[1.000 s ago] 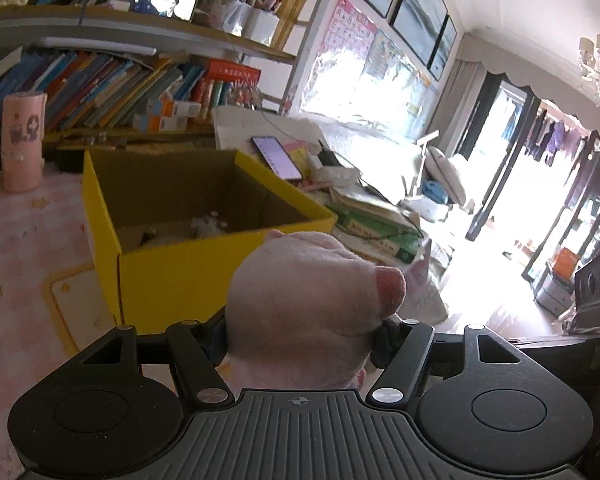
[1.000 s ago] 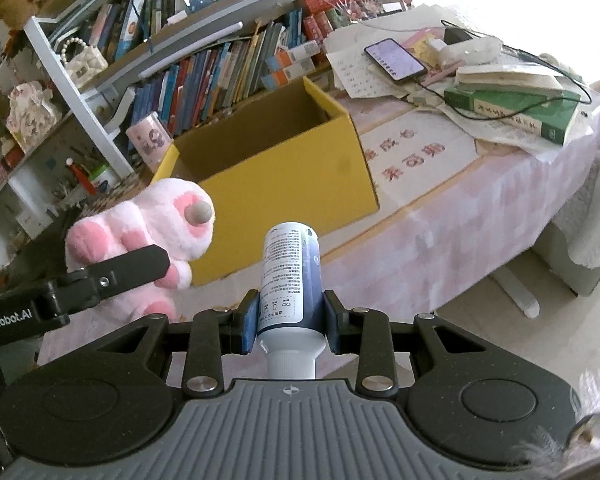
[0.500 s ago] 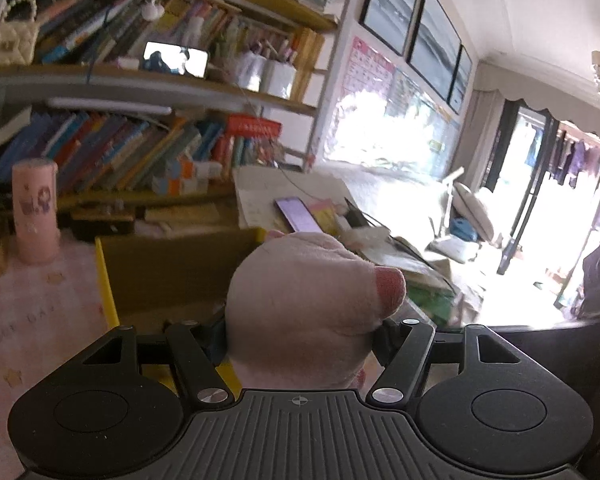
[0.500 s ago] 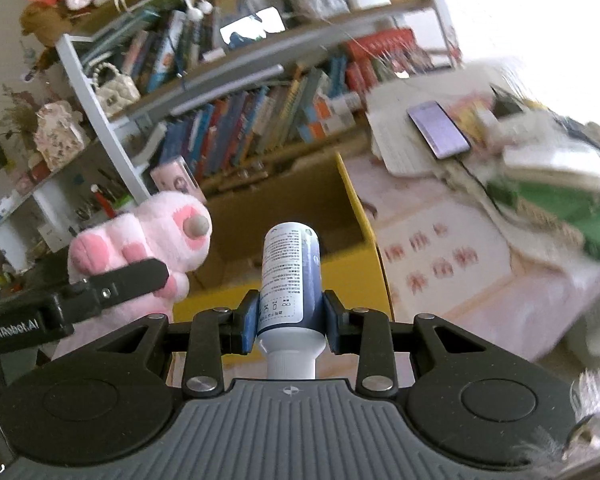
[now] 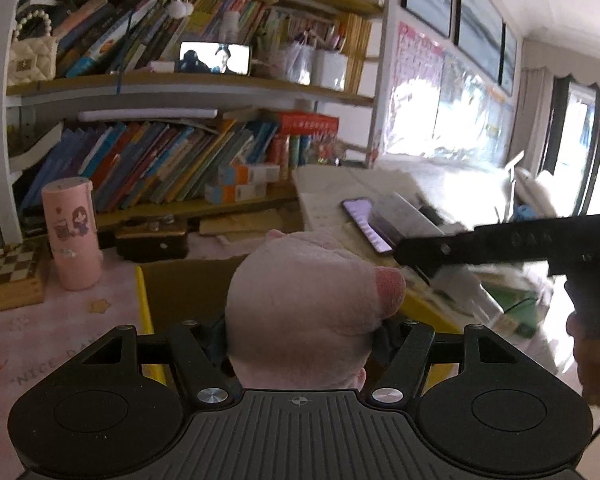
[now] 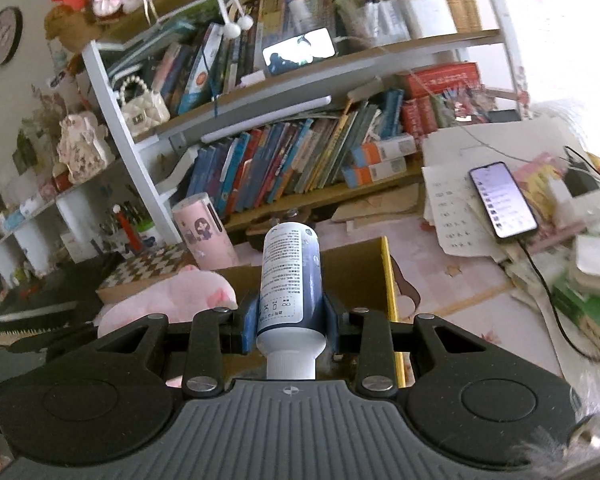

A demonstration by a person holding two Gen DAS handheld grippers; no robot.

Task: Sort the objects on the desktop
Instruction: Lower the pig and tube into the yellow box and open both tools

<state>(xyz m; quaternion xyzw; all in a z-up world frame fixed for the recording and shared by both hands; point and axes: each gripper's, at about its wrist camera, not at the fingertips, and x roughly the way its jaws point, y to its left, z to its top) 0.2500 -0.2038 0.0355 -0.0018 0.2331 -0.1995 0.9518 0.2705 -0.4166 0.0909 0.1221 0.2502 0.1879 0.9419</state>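
A bookshelf (image 5: 172,160) packed with leaning books stands behind the desk (image 6: 452,280), which carries a pink patterned cloth. The left gripper (image 5: 300,328) is clamped on a pink plush toy (image 5: 300,304); the toy fills the space between the jaws and blocks most of the view ahead. Directly beyond and below the toy lies the yellow cardboard box (image 5: 144,304), its open top facing up. Ahead and to the left of this gripper stands a pink cylindrical container (image 5: 72,232), upright on the desk, with a checkered board (image 5: 8,268) to its left. Ahead and to the right lies a smartphone (image 5: 364,224) with a lit screen, resting on papers. The right gripper (image 6: 290,320) is clamped on a spray bottle (image 6: 290,280) with a blue and white label; the bottle's white neck points back toward the camera and its base points forward. The box (image 6: 388,280) sits directly ahead of and below the bottle. In the right wrist view the plush toy (image 6: 172,296) appears to the left, over the box opening. Further right of this gripper, the smartphone (image 6: 500,200) lies on loose papers (image 6: 448,208) with a black cable attached.
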